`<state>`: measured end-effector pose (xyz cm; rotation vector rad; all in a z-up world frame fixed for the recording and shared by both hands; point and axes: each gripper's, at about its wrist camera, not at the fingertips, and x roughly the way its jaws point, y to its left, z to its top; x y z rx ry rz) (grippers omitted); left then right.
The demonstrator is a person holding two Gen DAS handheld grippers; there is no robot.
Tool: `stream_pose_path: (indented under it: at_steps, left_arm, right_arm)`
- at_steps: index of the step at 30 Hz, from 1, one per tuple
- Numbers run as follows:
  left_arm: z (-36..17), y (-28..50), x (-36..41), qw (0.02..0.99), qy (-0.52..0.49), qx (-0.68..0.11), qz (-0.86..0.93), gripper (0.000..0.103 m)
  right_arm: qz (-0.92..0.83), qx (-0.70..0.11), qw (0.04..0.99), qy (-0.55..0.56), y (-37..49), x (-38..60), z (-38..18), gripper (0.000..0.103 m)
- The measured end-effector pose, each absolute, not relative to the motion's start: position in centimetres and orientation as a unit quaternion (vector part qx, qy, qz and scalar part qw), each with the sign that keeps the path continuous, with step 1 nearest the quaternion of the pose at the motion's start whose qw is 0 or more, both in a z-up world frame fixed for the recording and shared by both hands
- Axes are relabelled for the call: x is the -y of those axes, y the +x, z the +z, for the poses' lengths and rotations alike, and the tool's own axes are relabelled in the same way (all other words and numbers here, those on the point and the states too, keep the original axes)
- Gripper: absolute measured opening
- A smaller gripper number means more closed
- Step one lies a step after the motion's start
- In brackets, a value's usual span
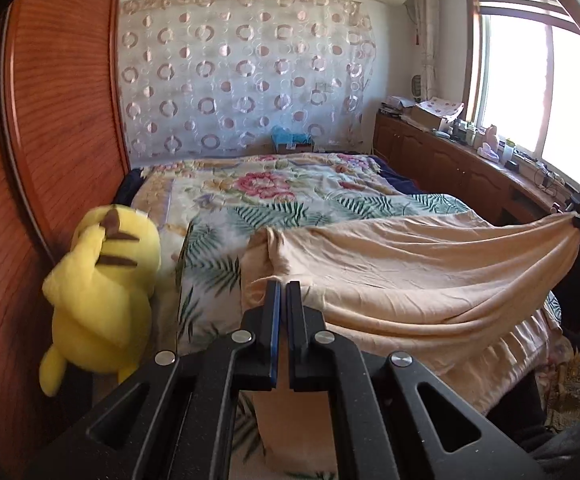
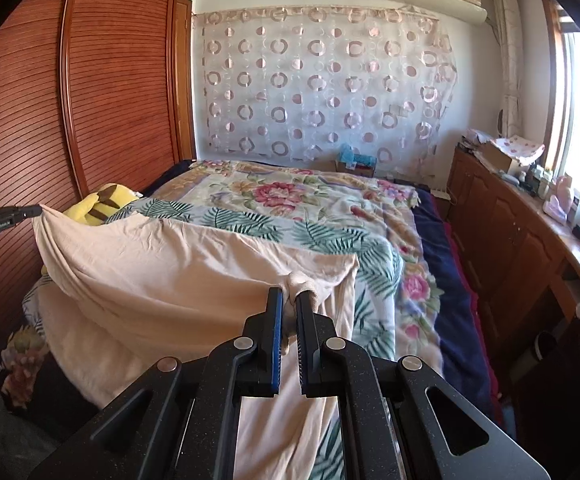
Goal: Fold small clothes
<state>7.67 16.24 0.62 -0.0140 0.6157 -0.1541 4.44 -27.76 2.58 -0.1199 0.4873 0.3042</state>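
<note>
A pale peach garment (image 1: 402,272) is stretched above the near end of the bed between both grippers. My left gripper (image 1: 283,286) is shut on one corner of it. It also shows in the right wrist view (image 2: 35,211), pinching the cloth's far left corner. My right gripper (image 2: 290,294) is shut on a bunched corner of the garment (image 2: 193,276). It shows at the right edge of the left wrist view (image 1: 578,222). The cloth sags between the grippers and hangs down over the bed's front edge.
The bed carries a floral blanket (image 1: 273,196). A yellow plush toy (image 1: 101,288) lies at the bed's left, by a wooden wardrobe (image 2: 89,100). A wooden cabinet (image 2: 510,216) with clutter runs under the window on the right. A dark blue sheet (image 2: 446,280) edges the bed.
</note>
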Motion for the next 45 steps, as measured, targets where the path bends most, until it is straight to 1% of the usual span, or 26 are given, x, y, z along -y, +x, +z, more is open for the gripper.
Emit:
stream_pose_path:
  at_steps: [4,7,9,13,17,22,25,28,35,39,42,43,44,45]
  left_arm:
    - [-3.0,7.0,-16.2,0.938,-0.018,-0.34,-0.073,0.004]
    - [-5.7,6.7,-16.2,0.926,-0.039,-0.368,-0.075,0.004]
    - [-6.7,6.6,-15.7,0.923,-0.038,-0.376,-0.076,0.004]
    - [-6.4,6.9,-14.5,0.922,-0.036,-0.375,-0.086,0.004]
    - [-3.3,7.3,-13.1,0.934,-0.033,-0.34,-0.106,0.004]
    - [0.9,6.3,-13.5,0.939,-0.094,-0.293,-0.155,0.004]
    - [1.9,5.3,-14.1,0.942,-0.104,-0.279,-0.153,0.004]
    - [0.7,4.4,-15.2,0.947,-0.09,-0.288,-0.111,0.004]
    - [-6.3,3.6,-16.9,0.925,-0.053,-0.374,-0.043,0.004]
    - [-7.8,3.3,-16.8,0.921,-0.053,-0.385,-0.039,0.004]
    - [-7.9,3.3,-16.7,0.922,-0.052,-0.382,-0.039,0.004]
    - [-7.8,3.4,-16.7,0.923,-0.05,-0.38,-0.038,0.006]
    - [-7.7,3.4,-16.7,0.923,-0.048,-0.379,-0.035,0.018]
    - [-7.6,3.4,-16.8,0.924,-0.046,-0.377,-0.032,0.031]
  right_arm:
    - [0.144,-0.267,0.951,-0.062,3.4,28.3,-0.3,0.006]
    - [0.139,-0.307,0.941,-0.041,4.9,28.4,-3.9,0.006]
    - [0.13,-0.33,0.934,-0.044,6.0,28.4,-6.2,0.006]
    - [0.112,-0.35,0.929,-0.044,8.2,28.5,-8.4,0.006]
    - [0.116,-0.34,0.932,-0.042,9.3,28.2,-7.8,0.006]
    - [0.117,-0.328,0.936,-0.048,6.8,27.9,-7.3,0.006]
    - [0.115,-0.329,0.936,-0.047,5.9,28.3,-7.8,0.006]
    - [0.114,-0.334,0.935,-0.045,5.9,28.6,-8.2,0.006]
    - [0.12,-0.351,0.928,-0.047,5.8,28.4,-8.4,0.006]
    - [0.114,-0.348,0.929,-0.054,5.2,28.1,-7.7,0.007]
    - [0.105,-0.341,0.932,-0.06,4.8,28.3,-7.0,0.016]
    - [0.101,-0.336,0.934,-0.063,4.6,28.4,-6.6,0.017]
    - [0.098,-0.332,0.936,-0.064,4.5,28.6,-6.4,0.018]
    - [0.096,-0.328,0.938,-0.065,4.2,28.7,-6.1,0.021]
